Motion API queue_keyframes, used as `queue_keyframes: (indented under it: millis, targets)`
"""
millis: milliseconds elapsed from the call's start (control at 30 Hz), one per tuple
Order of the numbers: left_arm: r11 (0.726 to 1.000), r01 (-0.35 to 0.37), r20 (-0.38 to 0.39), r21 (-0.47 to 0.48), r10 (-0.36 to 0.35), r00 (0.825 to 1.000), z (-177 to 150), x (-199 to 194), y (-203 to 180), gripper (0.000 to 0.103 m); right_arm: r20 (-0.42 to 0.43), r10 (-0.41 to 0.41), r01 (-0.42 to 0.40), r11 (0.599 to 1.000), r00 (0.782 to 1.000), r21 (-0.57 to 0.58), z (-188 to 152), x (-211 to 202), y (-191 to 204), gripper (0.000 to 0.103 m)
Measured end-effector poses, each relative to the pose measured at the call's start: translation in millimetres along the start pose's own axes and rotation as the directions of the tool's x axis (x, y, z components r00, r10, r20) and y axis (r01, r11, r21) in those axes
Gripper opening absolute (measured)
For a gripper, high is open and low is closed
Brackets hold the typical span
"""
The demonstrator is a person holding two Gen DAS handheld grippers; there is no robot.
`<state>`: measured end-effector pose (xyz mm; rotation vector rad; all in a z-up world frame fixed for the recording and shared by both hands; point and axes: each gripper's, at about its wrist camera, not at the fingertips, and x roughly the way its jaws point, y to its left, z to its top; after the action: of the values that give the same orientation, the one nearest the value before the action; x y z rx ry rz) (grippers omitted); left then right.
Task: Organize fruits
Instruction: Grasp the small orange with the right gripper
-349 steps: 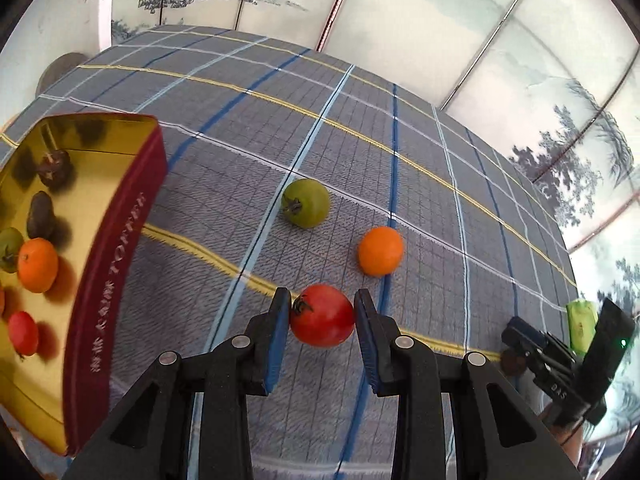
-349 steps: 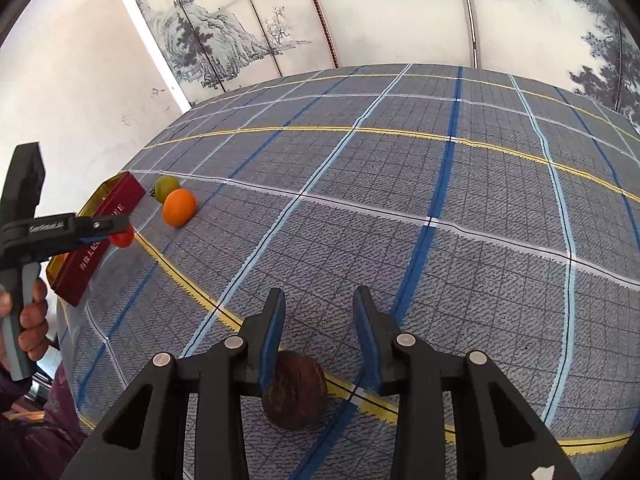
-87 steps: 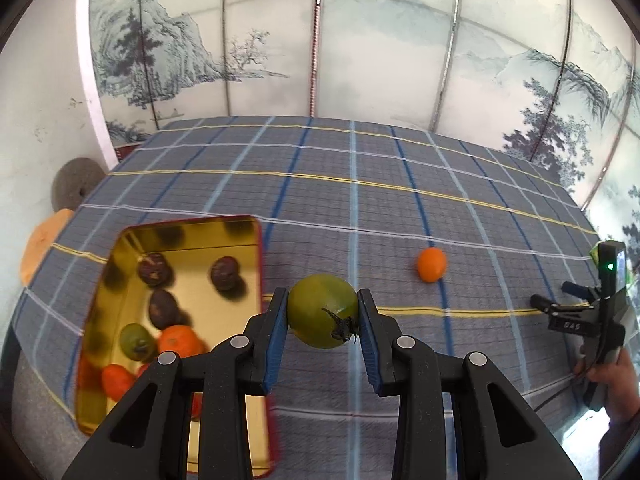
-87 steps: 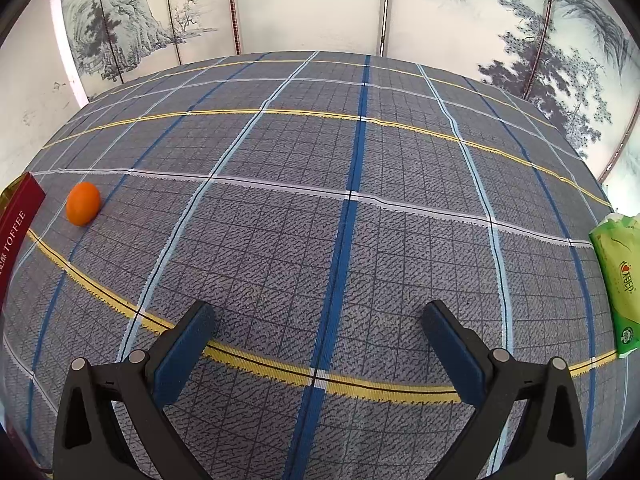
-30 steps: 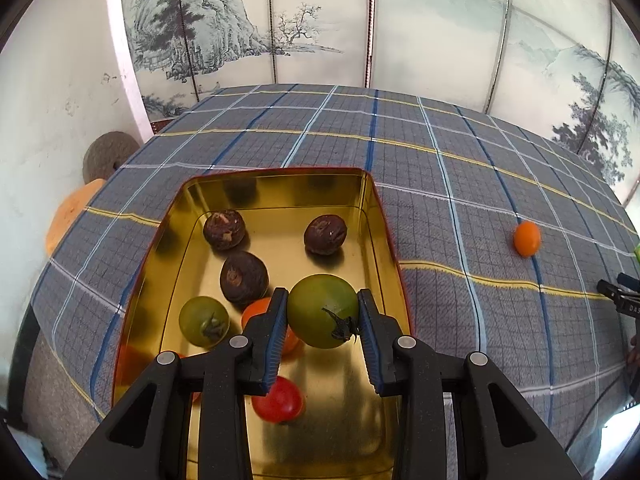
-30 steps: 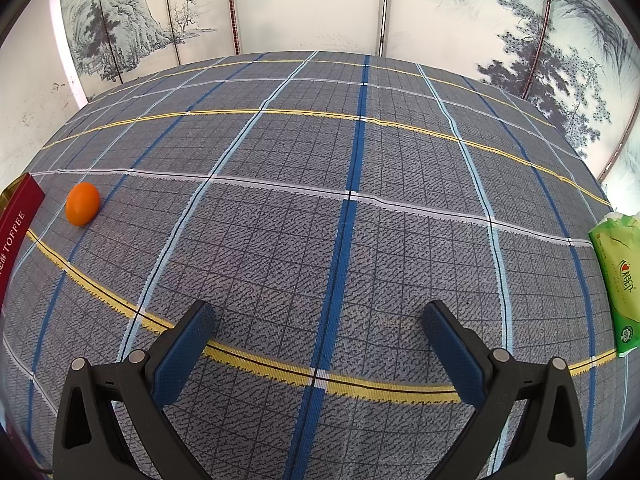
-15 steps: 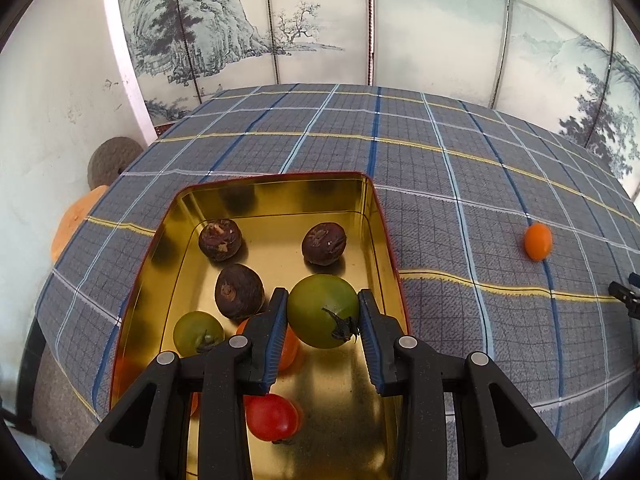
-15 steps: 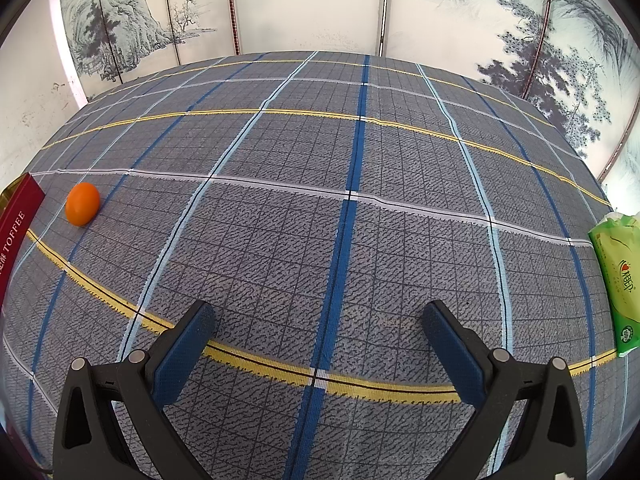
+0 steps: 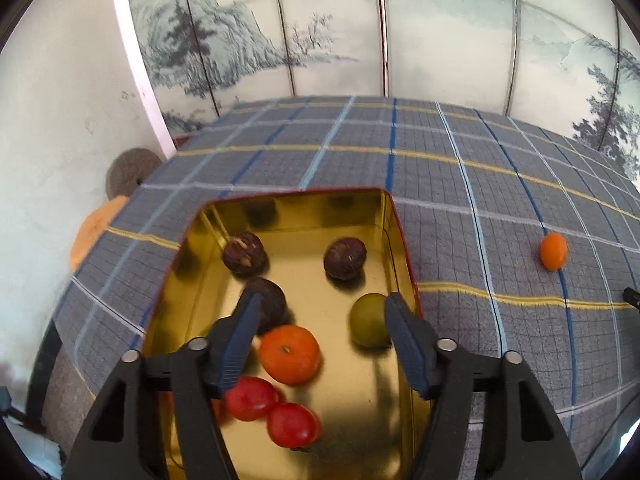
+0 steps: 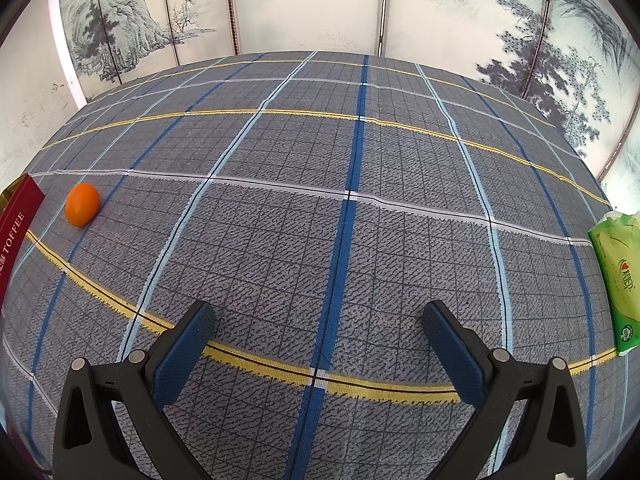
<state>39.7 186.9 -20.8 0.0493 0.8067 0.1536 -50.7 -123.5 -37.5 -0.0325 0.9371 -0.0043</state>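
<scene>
Your left gripper hangs with its jaws spread wide over the gold tin, gripping nothing; the green fruit lies on the tin floor just inside the right finger. Your right gripper is also spread and empty above the plaid cloth, with one small orange loose beside the tin's red wall.
</scene>
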Motion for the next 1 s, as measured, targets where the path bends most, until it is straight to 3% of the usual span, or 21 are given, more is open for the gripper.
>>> queue_keyframes:
  millis: [267, 333, 433, 567, 633, 800, 933, 1000]
  targets:
    - [1.0, -0.008, 0.013, 0.024, 0.007, 1.0, -10.7, -16.3, 1.0, 0.069, 0.019, 0.021, -0.02, 1.0, 1.0, -0.014, -0.7, -5.4, 3.4, 0.103]
    - [0.999, -0.015, 0.02, 0.035, 0.015, 1.0, -15.8, -23.6, -0.2, 0.069, 0.072, 0.109, -0.106, 0.993, 0.991, -0.044, -0.5, -17.9, 15.6, 0.103]
    - [1.0, -0.011, 0.04, 0.028, 0.01, 0.999, -22.8, -38.6, 1.9, 0.069, 0.117, 0.272, -0.257, 0.958, 0.955, -0.127, 5.5, -34.1, 47.7, 0.103]
    - [1.0, -0.007, 0.047, 0.019, 0.006, 0.999, -28.4, -52.6, 4.1, 0.069, 0.081, 0.383, -0.351, 0.899, 0.92, -0.261, 18.8, -35.1, 102.8, 0.101]
    - [1.0, -0.004, 0.047, 0.013, 0.003, 0.999, -29.7, -57.7, 5.4, 0.069, 0.052, 0.415, -0.384, 0.877, 0.908, -0.289, 26.7, -26.8, 126.1, 0.094]
    - [1.0, -0.001, 0.047, 0.017, 0.0, 0.999, -31.1, -66.4, 6.4, 0.069, 0.027, 0.441, -0.414, 0.859, 0.897, -0.301, 41.8, -5.6, 153.9, 0.088]
    - [1.0, -0.002, 0.046, 0.022, 0.001, 0.999, -31.0, -67.0, 5.6, 0.07, 0.004, 0.41, -0.389, 0.869, 0.912, -0.305, 50.4, 9.7, 166.9, 0.069]
    - [1.0, 0.0, 0.043, 0.019, 0.0, 0.999, -31.6, -67.0, 5.9, 0.07, -0.018, 0.401, -0.387, 0.87, 0.916, -0.306, 54.8, 18.3, 171.0, 0.067]
